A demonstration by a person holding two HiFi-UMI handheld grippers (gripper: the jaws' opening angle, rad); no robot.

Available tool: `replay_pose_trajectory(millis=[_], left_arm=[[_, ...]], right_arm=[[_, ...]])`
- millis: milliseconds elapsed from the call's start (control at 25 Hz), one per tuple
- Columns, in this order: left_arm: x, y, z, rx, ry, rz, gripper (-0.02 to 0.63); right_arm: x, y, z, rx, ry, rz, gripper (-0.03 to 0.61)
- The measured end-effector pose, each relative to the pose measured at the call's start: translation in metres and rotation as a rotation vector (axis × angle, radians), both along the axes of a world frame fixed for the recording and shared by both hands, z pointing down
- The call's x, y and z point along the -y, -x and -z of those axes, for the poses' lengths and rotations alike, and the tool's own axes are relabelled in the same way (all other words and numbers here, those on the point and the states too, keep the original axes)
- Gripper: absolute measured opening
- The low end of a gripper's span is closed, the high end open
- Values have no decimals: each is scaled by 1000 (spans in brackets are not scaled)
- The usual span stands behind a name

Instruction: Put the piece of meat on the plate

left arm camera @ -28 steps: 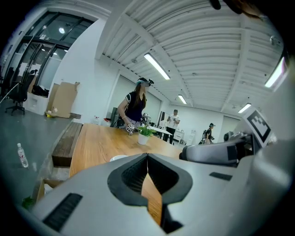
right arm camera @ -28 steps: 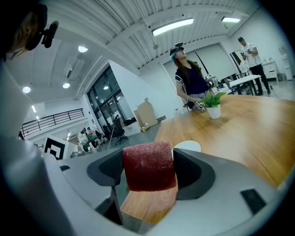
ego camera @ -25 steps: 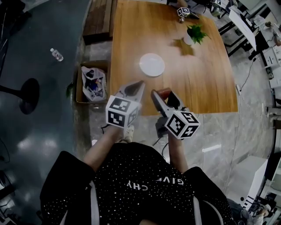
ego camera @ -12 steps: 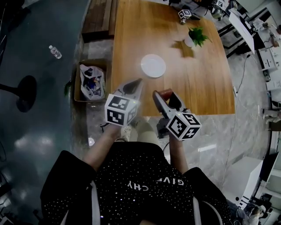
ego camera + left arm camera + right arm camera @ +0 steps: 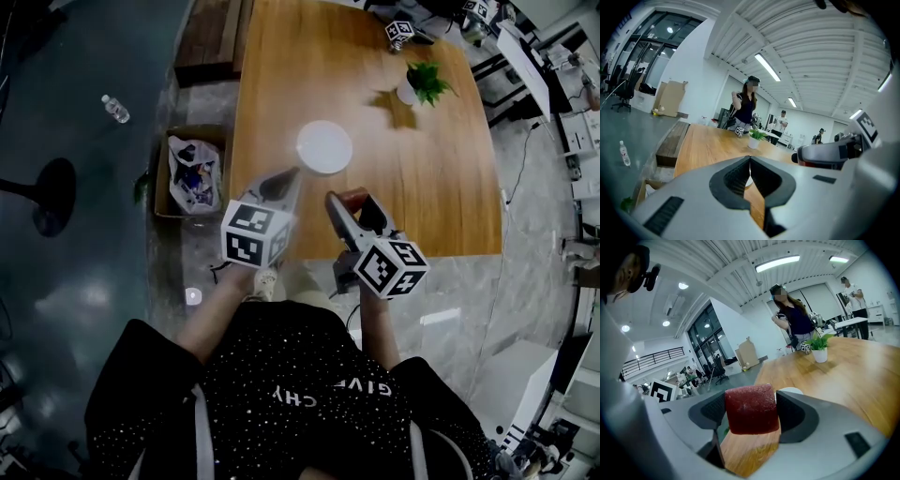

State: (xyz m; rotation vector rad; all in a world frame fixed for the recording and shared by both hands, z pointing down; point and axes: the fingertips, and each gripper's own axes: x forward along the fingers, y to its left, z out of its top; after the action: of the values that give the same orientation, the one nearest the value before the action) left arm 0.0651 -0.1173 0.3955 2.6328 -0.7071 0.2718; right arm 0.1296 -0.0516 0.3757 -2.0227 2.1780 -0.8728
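Right gripper [image 5: 349,202] clamped the red piece of meat [image 5: 352,197] at frame centre. Left gripper [image 5: 287,180] was closed and empty. White plate [image 5: 324,147] lay above, well apart. Loosening early would likely drop the meat short.

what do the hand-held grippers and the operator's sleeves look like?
Matching pair: left hand-held gripper and right hand-held gripper have light grey shells, dark ribbed pads, and a white cube with black square markers each. Black short-sleeved top, white speckles and lettering.

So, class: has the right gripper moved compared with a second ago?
Yes, slightly forward: the right gripper, shut on the meat, now sits closer to the plate on the table.
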Motion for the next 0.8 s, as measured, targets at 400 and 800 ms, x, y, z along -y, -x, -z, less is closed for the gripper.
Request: replay_pose_trajectory(millis=[400, 800], left_arm=[[54, -54, -15, 32, 30, 37, 9], [116, -84, -35, 69, 51, 144, 9]], right_arm=[[62, -61, -11, 27, 22, 37, 331], [128, -101, -32, 15, 62, 163, 331]])
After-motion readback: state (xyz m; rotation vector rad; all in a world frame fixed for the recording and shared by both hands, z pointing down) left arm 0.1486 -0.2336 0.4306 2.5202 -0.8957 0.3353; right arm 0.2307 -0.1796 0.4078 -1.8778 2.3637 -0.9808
